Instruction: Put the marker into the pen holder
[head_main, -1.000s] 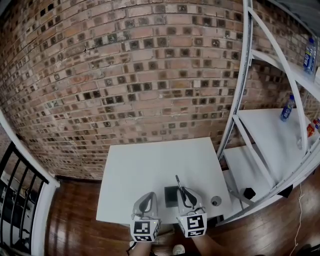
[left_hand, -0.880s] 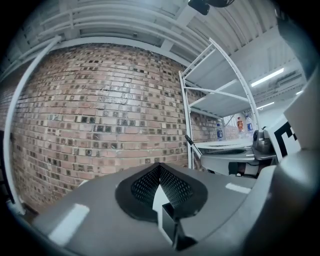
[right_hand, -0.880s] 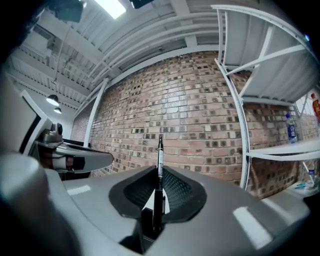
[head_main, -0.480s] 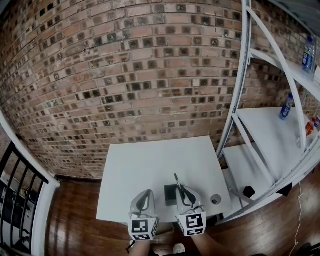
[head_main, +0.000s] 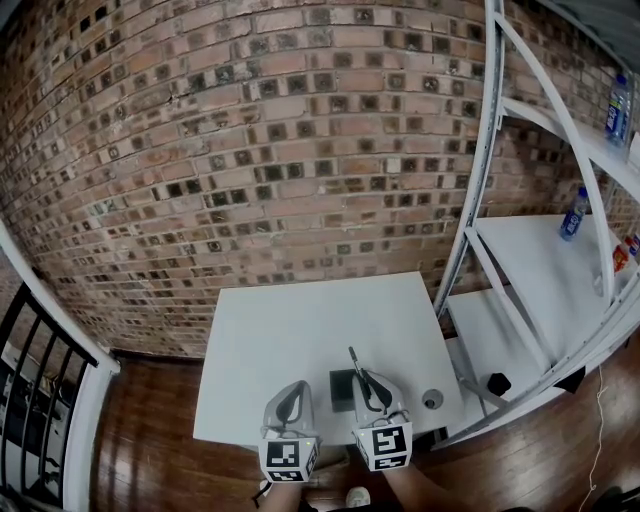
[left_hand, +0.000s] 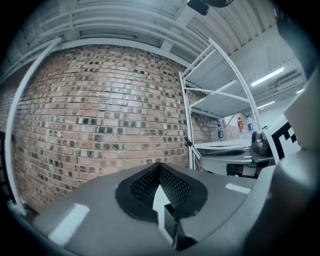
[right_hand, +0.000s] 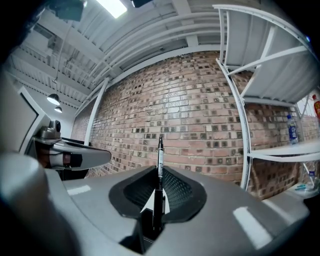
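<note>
- A white table (head_main: 300, 330) is standing against a brick wall (head_main: 250, 150) on a brown wooden floor (head_main: 150, 440). Most of the tabletop is lying bare.
- A white metal rack (head_main: 480, 200) is rising just to the right of the table. A black railing (head_main: 30, 330) is showing at the far left.
- A bottle (head_main: 574, 215) with a blue cap is standing on the rack's middle shelf, and a second bottle (head_main: 617, 105) is standing on the shelf above. A small black object (head_main: 497, 385) is lying on the lowest shelf.
- The pen holder (head_main: 343, 392), a black square container seen from above, is sitting near the front edge of the table between the two tongs. Its inside is showing only dark, so I cannot tell what it contains.
- A small round grey object (head_main: 432, 400) is resting on the table to the right of the pen holder.
- The right gripper (right_hand: 160, 185) is clamping its jaws on the marker (right_hand: 160, 160), a thin black pen with a white band. The marker is standing up between the jaws, its tip pointing away from the hand and rising just beside the pen holder, not inside it.
- The left gripper (left_hand: 160, 172) is holding its jaws together with nothing between them. It is hanging over the table's front edge, just left of the pen holder.
</note>
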